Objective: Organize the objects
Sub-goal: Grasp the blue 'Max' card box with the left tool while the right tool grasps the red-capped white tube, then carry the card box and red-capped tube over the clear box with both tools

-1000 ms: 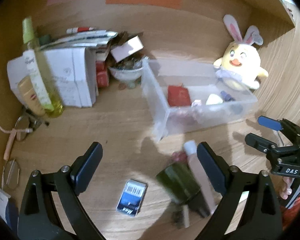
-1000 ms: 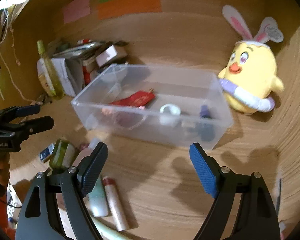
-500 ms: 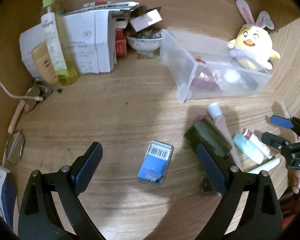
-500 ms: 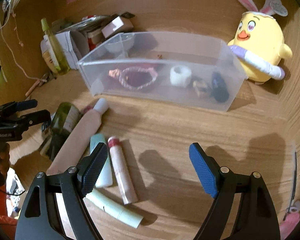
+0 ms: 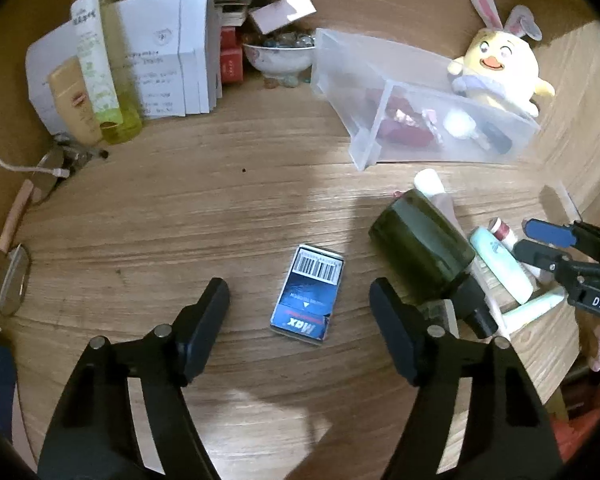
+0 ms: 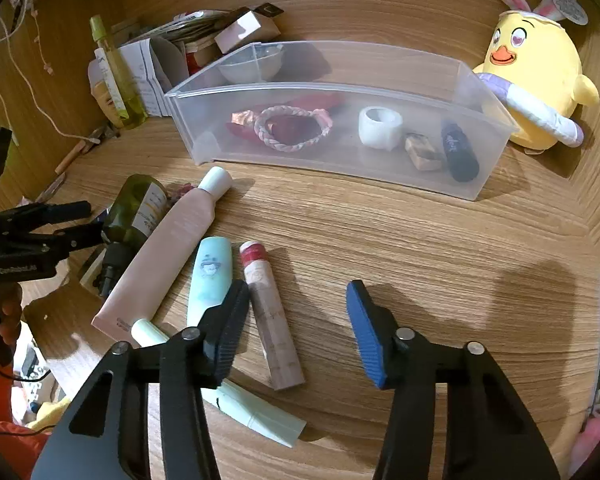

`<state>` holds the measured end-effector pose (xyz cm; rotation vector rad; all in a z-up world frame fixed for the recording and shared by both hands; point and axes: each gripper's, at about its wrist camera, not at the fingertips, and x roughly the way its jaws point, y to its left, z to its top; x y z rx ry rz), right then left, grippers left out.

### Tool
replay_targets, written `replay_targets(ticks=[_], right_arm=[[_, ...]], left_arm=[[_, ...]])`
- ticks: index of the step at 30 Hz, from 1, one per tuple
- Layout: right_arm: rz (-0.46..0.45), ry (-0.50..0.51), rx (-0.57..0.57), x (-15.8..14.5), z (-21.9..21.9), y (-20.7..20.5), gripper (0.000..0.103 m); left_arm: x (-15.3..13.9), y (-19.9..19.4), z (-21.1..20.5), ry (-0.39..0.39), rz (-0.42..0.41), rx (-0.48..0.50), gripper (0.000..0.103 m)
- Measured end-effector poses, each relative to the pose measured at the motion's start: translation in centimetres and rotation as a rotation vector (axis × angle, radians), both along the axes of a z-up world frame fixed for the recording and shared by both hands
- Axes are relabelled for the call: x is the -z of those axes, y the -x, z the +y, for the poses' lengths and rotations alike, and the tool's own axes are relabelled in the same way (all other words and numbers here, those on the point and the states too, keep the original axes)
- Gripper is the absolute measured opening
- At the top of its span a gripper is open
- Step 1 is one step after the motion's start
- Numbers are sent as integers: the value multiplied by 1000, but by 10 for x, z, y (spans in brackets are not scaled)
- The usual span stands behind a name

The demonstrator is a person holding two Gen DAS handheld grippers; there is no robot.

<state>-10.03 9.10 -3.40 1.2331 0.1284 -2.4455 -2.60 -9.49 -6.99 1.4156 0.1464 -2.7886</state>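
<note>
Under the left wrist camera, left gripper [image 5: 300, 308] jaws spread, empty, over a small blue "Max" box with barcode [image 5: 308, 293] lying flat on the wooden desk [image 5: 180, 220]. Right wrist view: right gripper [image 6: 294, 320] jaws spread, empty, above a brown-pink tube [image 6: 271, 316]; clear plastic bin [image 6: 340, 160] beyond.

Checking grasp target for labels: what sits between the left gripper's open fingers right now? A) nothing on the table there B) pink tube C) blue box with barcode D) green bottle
C: in the left wrist view the blue box lies flat on the table between the open fingers of the left gripper, untouched; the green bottle lies off to the right.
</note>
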Motion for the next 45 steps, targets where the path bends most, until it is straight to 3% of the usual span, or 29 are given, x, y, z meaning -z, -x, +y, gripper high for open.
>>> replay_targets(ticks=[3,8,11,20,33,45], right_arm=[[7,-9,-1,0,-2,0,37],[13,-21,10,1,-2,2,18],[14,-7,30,1,1,4,14],[45,43,74,-11,9,8,14],[135,90,108,-42,24,12,14],[207,147,134,-67,38,21,14]], left_arm=[[1,1,2,10,14,2,67],[-1,2,-1,8,20,5,40],[-2,3,-5,-39,17,6,27],[-10,5,-2,-42,42,-16,27],[-56,11,11,-63,179,-10,27],[-80,29,30,-79,260,20,26]])
